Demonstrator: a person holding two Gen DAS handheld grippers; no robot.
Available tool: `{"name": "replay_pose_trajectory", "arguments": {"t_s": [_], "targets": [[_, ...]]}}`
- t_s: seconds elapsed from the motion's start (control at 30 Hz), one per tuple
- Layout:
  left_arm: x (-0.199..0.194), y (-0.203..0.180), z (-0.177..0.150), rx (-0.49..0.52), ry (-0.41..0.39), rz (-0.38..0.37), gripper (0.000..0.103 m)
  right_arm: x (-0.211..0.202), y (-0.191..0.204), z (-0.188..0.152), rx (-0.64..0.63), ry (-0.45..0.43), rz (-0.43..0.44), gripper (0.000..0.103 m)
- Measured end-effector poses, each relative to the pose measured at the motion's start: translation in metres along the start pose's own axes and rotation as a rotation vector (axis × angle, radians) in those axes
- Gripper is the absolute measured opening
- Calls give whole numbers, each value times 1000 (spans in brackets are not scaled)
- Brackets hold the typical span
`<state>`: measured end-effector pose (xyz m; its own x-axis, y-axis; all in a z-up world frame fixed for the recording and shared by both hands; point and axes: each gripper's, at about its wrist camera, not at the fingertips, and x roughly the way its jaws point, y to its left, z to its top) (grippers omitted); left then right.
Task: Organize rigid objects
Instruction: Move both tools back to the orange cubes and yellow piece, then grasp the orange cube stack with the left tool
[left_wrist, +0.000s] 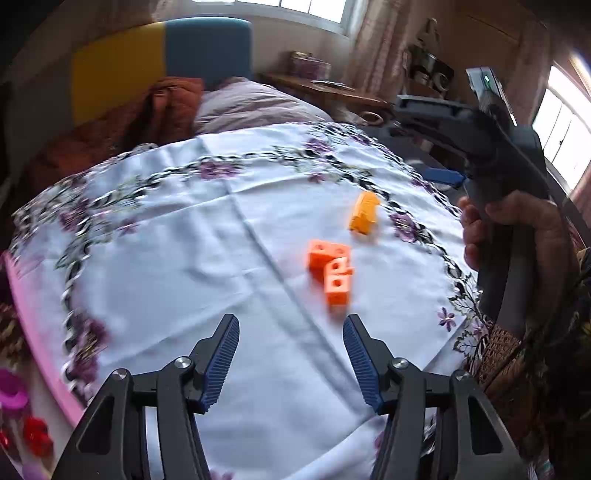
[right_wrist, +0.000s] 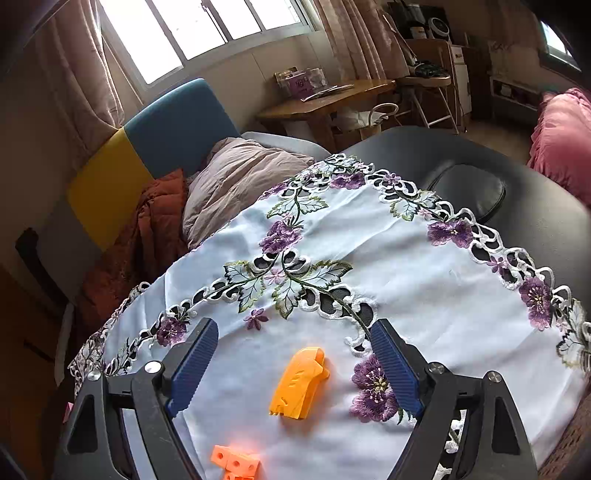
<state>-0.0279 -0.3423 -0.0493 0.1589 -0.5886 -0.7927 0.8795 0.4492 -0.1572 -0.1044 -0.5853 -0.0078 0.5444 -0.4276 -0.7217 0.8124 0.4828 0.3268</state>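
Observation:
An orange block piece with round holes (left_wrist: 331, 272) lies on the white embroidered cloth (left_wrist: 207, 236), and a yellow-orange moulded plastic part (left_wrist: 364, 213) lies just beyond it. My left gripper (left_wrist: 291, 325) is open and empty, hovering in front of the orange piece. My right gripper (right_wrist: 293, 338) is open and empty, with the yellow part (right_wrist: 299, 384) lying on the cloth (right_wrist: 424, 280) between its fingers and below them. The orange piece (right_wrist: 236, 465) shows at that view's bottom edge. The right gripper's body, held by a hand (left_wrist: 517, 236), shows at right in the left wrist view.
The cloth covers a black padded table (right_wrist: 517, 177). A bed with quilts (right_wrist: 236, 177) and a blue and yellow headboard (right_wrist: 177, 122) stands behind. A pink tray edge (left_wrist: 40, 350) with red and magenta items (left_wrist: 35, 435) lies at lower left. A wooden desk (right_wrist: 325, 101) stands by the window.

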Motion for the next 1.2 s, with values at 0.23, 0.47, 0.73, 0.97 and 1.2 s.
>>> {"name": "replay_pose_trajectory", "arguments": {"t_s": [0.23,0.47,0.73,0.97,1.2], "targets": [[48,-20,17,32,75,-42,58,1,3,0,-10,5,23,86],[82,-28,29,36,115,-30,57,3,3,0,0,10,40,87],[59,-10,17,19,37,48,26,7,7,-1,-27,20,36,87],[16,41,-36,-93,9,208,26,14,-7,-2,41,58,16,87],[11,44,-53,-31,-54,238,26,27,-10,-6,46,125,-26,87]]}}
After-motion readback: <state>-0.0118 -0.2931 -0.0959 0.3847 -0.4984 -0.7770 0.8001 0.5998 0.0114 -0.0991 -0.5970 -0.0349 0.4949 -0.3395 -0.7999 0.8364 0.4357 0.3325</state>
